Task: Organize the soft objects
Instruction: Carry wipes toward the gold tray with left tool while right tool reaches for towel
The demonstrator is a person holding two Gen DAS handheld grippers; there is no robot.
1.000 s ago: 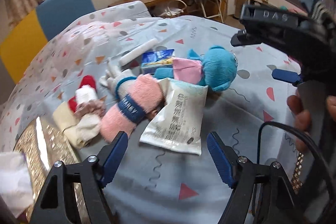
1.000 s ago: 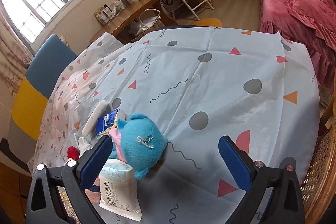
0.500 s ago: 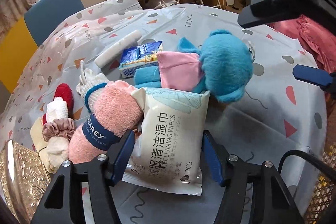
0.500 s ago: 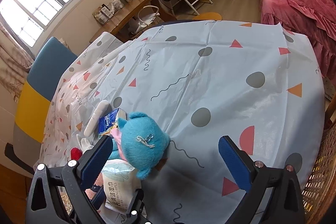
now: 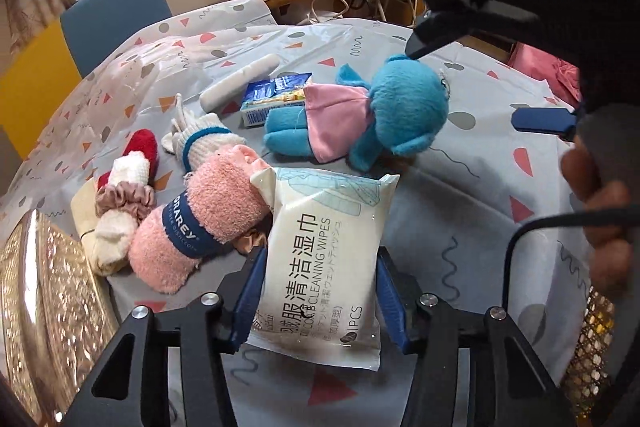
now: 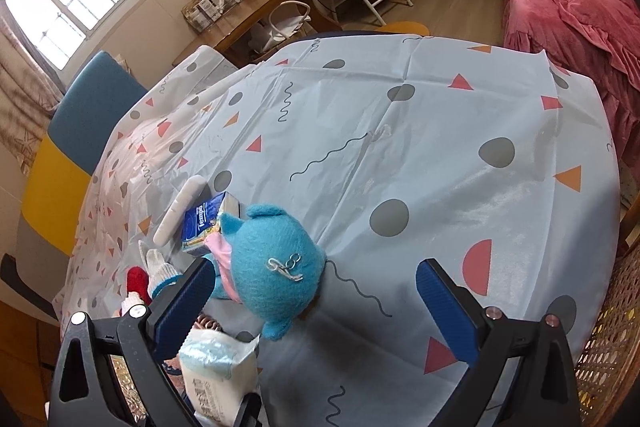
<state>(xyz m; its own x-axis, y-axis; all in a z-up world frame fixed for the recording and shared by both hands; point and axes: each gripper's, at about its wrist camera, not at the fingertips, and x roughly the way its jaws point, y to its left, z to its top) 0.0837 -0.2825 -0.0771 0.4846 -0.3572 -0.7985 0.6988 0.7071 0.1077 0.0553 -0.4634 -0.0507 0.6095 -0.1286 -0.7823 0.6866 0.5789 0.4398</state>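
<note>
My left gripper (image 5: 318,287) is shut on a white pack of cleaning wipes (image 5: 324,255), its blue pads pressed against both long sides. To the pack's left lies a rolled pink towel (image 5: 200,223) with a navy band. Behind it is a blue plush toy (image 5: 376,115) in a pink dress. My right gripper (image 6: 316,307) is open and empty, hovering above the plush toy (image 6: 276,267) and the wipes pack (image 6: 220,367).
A blue tissue packet (image 5: 272,95), a white roll (image 5: 240,83), a white glove (image 5: 196,135), a red-and-white sock bundle with a scrunchie (image 5: 124,187) and a cream cloth lie on the patterned tablecloth (image 6: 400,147). A gold basket (image 5: 36,307) stands at the left edge. A wicker chair (image 6: 608,347) is at the right.
My left gripper moved forward over the wipes pack and closed from wide open onto its sides. The right gripper stayed open and nearly still above the plush toy.
</note>
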